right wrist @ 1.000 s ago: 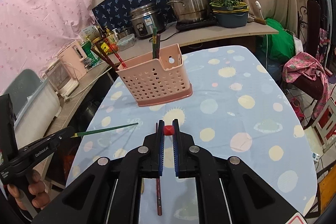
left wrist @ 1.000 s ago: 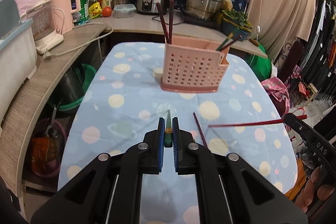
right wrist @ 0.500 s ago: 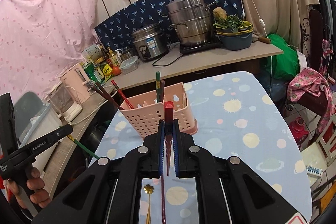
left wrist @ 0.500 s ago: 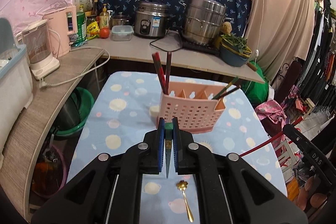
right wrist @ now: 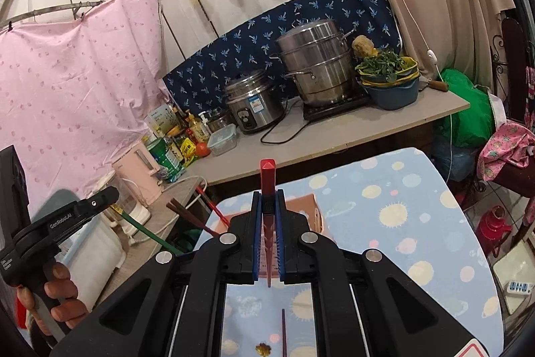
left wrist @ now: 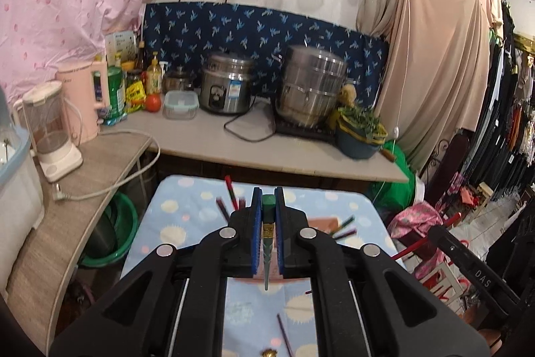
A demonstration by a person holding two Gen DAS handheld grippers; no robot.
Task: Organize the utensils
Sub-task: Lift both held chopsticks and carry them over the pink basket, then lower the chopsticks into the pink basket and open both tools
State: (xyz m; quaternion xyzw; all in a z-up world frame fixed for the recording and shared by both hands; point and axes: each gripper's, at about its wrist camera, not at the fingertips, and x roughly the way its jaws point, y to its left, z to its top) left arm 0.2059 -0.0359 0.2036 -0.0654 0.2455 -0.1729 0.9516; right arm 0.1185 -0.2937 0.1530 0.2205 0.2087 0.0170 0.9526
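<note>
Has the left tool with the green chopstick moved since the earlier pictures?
Yes. The left tool rose: the pink perforated plastic basket, earlier above its tips, now sits behind them.

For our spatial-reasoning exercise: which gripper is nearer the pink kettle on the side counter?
Left. The left gripper, holding a green chopstick, is toward the counter where the pink kettle stands; the right gripper, holding a red chopstick, is over the table, farther away.

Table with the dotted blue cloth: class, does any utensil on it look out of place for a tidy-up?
Yes. A dark chopstick and a small gold spoon lie loose on the tablecloth, outside the pink utensil basket. The left gripper grips a green chopstick; the right gripper a red chopstick.
</note>
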